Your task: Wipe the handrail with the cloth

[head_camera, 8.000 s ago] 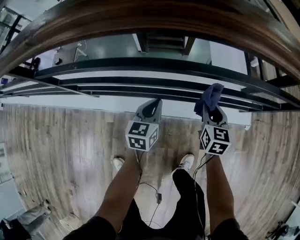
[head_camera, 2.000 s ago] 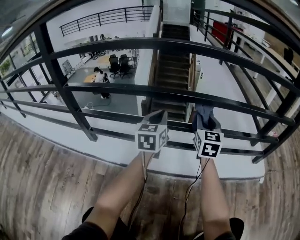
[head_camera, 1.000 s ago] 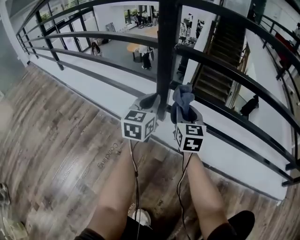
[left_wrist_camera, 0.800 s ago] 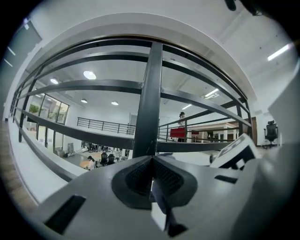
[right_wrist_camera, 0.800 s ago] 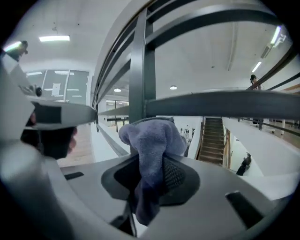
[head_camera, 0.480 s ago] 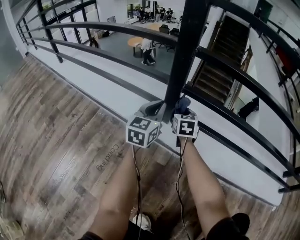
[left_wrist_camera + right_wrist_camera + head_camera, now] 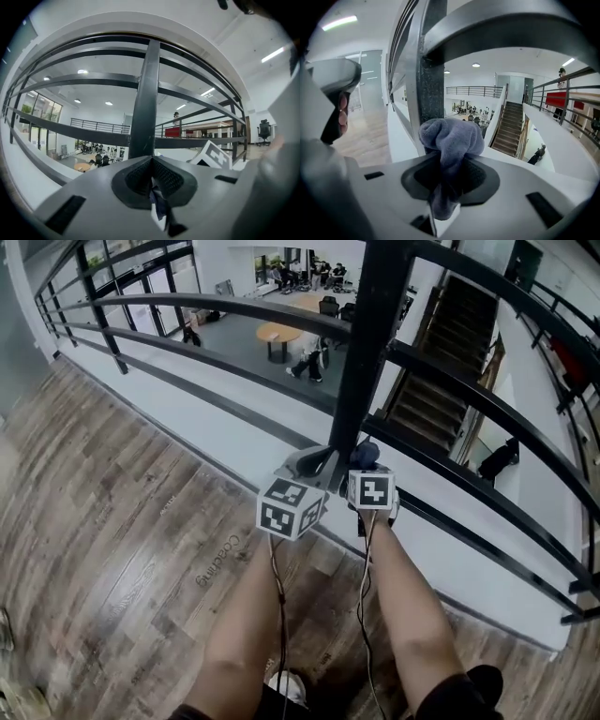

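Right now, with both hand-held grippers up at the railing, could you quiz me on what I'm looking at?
1. True or false: the right hand-held gripper is clamped on the cloth.
2. Which is the cloth closest to? A) the staircase B) the dark vertical post C) the round table downstairs
3. Fill in: the left hand-held gripper has its jaws ___, with no cloth in them.

Key: 1 true; 2 B; 3 shut.
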### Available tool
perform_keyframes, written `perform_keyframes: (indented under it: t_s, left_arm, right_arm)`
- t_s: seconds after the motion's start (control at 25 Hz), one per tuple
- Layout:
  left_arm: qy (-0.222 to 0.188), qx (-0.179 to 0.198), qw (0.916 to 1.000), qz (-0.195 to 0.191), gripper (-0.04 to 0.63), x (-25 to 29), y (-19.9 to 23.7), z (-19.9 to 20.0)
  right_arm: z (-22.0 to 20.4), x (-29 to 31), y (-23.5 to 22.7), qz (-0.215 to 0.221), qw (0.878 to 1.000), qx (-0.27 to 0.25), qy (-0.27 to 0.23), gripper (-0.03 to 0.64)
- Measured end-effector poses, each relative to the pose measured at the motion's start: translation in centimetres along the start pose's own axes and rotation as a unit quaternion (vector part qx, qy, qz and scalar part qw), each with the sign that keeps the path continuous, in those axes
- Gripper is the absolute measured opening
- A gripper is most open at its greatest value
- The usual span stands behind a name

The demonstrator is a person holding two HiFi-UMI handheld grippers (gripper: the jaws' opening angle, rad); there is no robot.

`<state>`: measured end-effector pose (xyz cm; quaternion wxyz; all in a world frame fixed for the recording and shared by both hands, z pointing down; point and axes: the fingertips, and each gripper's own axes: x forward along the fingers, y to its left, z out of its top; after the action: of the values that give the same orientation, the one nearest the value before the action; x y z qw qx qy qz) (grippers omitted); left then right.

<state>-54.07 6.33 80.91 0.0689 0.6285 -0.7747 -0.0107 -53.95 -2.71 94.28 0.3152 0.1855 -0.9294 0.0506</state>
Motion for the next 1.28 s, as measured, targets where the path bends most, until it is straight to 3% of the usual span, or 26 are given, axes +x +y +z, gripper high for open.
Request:
perform_keyframes:
  t_s: [0.16,0.52,0.92,1.12,1.28]
  left_arm:
    - [0.006,0.006,1.0000,-0.004,-0.002,0.0,-0.7,-0.1]
    - [0.017,-0.003,0.9994,0.031,-0.002,0.9,-2.1,-0.4]
    - [0.061,0.012,0.9981,0.005,-0.002,4.2,-10.7,-0.9]
    - [0.087,0.068,0.9936,0.024,-0.002,6.6,-15.3,-1.1]
    - [0.103,0.067,0.9923,-0.012,-0.002,8.8,-21.7,-2.4]
  right_arm:
    - [-0.4,-0.9,-2.1,-0.027,0.999,-0.035,0.000,0.098]
    - [-3.0,-4.1,-7.5,-0.051,0.998,-0.030,0.015,0.098]
    - [-7.6,-9.6,-13.9,-0.083,0.996,-0.011,0.021,0.098]
    - [-10.0,-12.7,-18.3,-0.086,0.996,0.007,0.028,0.098]
    - [-11.6,-15.4,-22.4,-0.097,0.995,0.020,0.023,0.098]
